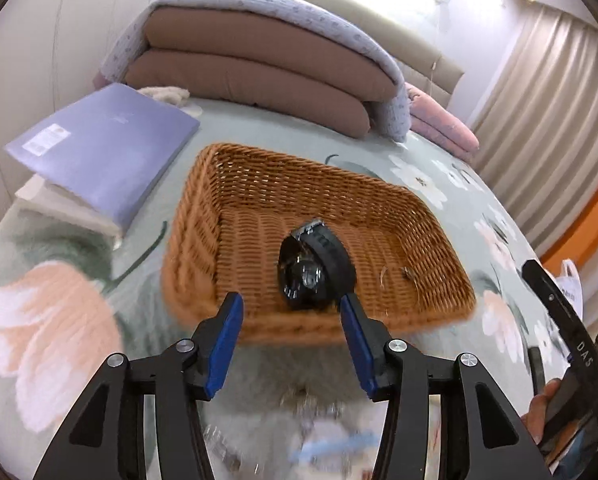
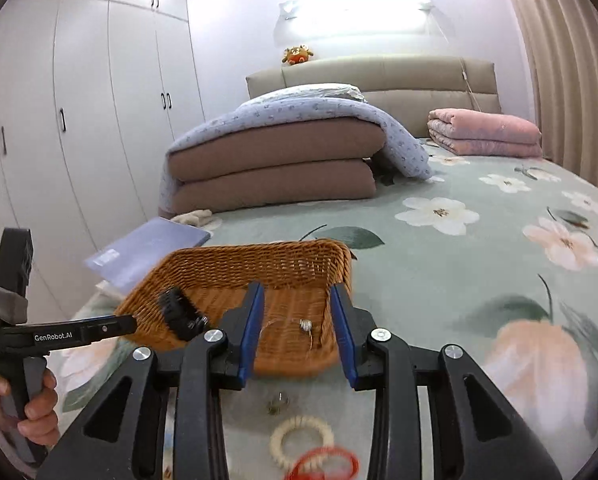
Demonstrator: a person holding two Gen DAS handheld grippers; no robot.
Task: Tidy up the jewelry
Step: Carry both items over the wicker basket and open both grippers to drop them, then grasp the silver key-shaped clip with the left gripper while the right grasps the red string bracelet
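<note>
Jewelry is being gathered into a basket, and both grippers are seen empty with their jaws apart. Between the blue pads of the left gripper (image 1: 291, 312), nothing is clamped; just past its fingertips, at about twelve o'clock, a black wristwatch with a thick dark strap (image 1: 313, 266) lies inside the shallow rectangular woven wicker basket (image 1: 203, 184), near its front wall. Toward three o'clock from the watch, a small thin pale piece (image 1: 407, 274), too small to identify, rests on the basket floor. In the right wrist view, the right gripper (image 2: 298, 312) is likewise held with its pads parted and nothing between them; beyond it, a small silver ring-like item with a fine chain (image 2: 306, 326) is seen in the basket. Below the fingers, at six o'clock, a cream beaded bracelet (image 2: 301, 438) and a red loop band (image 2: 325, 465) lie on the green floral bedspread (image 2: 439, 280), with a small metallic piece (image 2: 278, 403) just above them; these are not yet in the basket. At nine o'clock a hand (image 2: 27, 404) is seen on the left tool's handle. A placing step appears finished for both hands. The next move is judged to call for a descent onto one of the loose pieces, most likely the bracelet, with the pads set astride its rim before closing, since the soft bedding could be pinched along with it.
</note>
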